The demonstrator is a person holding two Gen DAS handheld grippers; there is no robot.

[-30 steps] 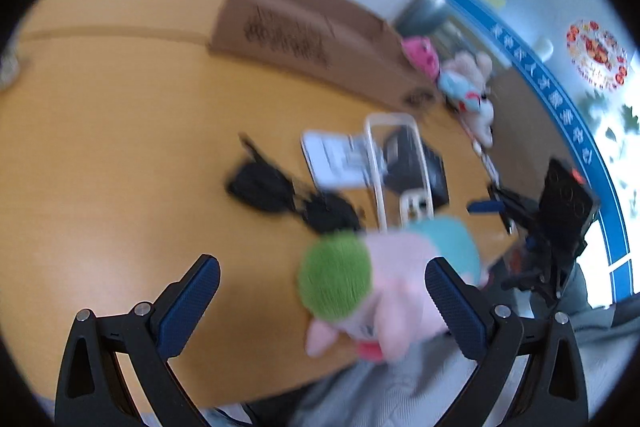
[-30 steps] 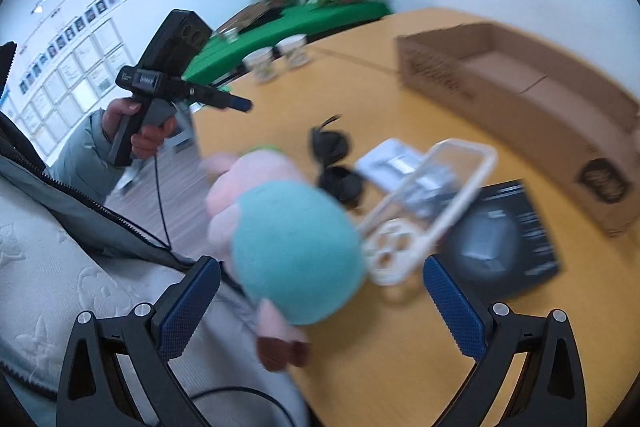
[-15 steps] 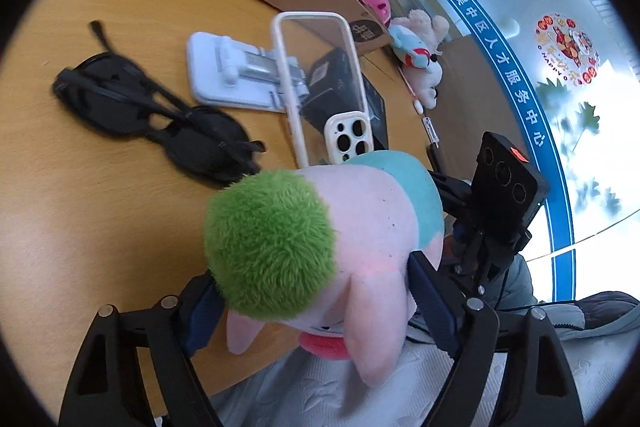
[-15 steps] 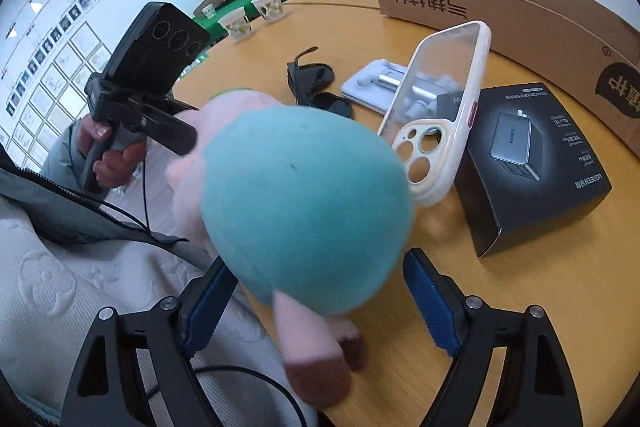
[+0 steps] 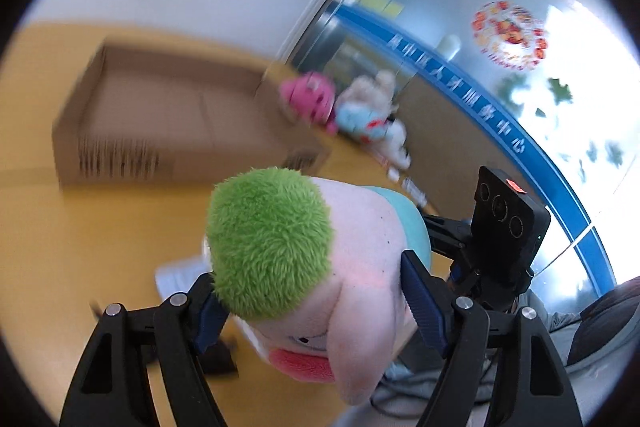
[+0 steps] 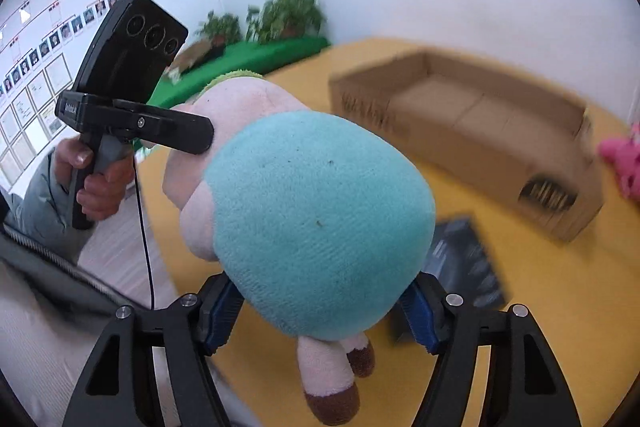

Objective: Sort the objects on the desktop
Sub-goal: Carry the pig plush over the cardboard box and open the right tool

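A pink plush pig (image 5: 352,267) with a green hair tuft and a teal body (image 6: 316,223) is held in the air above the wooden table (image 5: 80,227). My left gripper (image 5: 312,303) is shut on its head end. My right gripper (image 6: 320,311) is shut on its teal body, with the pig's brown-tipped feet hanging below. An open cardboard box (image 5: 160,115) stands on the table beyond the pig, and it also shows in the right wrist view (image 6: 480,131).
A black carton (image 6: 464,263) lies on the table under the pig. A white phone stand (image 5: 180,275) peeks out behind the left fingers. Pink and white plush toys (image 5: 348,111) sit past the box's right end.
Both grippers closed on the plush pig and lifted it off the table. The views now tilt up toward the cardboard box.
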